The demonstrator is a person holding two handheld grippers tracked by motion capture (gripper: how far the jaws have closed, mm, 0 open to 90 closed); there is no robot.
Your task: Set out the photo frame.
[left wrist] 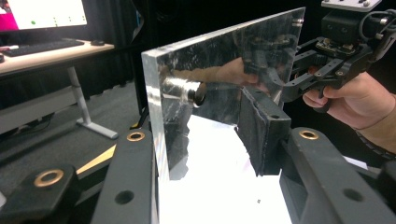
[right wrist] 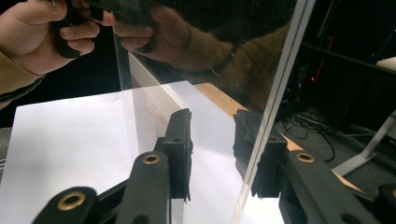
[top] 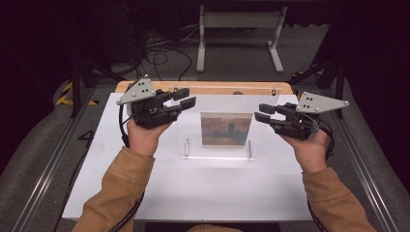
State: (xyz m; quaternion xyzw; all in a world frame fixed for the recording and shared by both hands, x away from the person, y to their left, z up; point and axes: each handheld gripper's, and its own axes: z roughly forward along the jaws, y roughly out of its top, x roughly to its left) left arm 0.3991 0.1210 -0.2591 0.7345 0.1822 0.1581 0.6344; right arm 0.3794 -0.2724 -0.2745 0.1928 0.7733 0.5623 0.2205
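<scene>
The left gripper [top: 183, 97] has its 2 jaws partly open with the left edge of a clear panel [top: 227, 104] between them. In the left gripper view the edge of the panel [left wrist: 224, 84] lies against the left jaw, and the right jaw's pad stands off from it with a gap. The right gripper [top: 265, 112] is partly open too, with the right edge of the panel between its jaws. In the right gripper view the panel [right wrist: 275, 93] lies against the right jaw, and I cannot tell if the jaws press on it. The panel stands upright above a white table [top: 203, 188], between both grippers. A small picture [top: 226, 129] shows on it, above 2 clear feet [top: 217, 152].
</scene>
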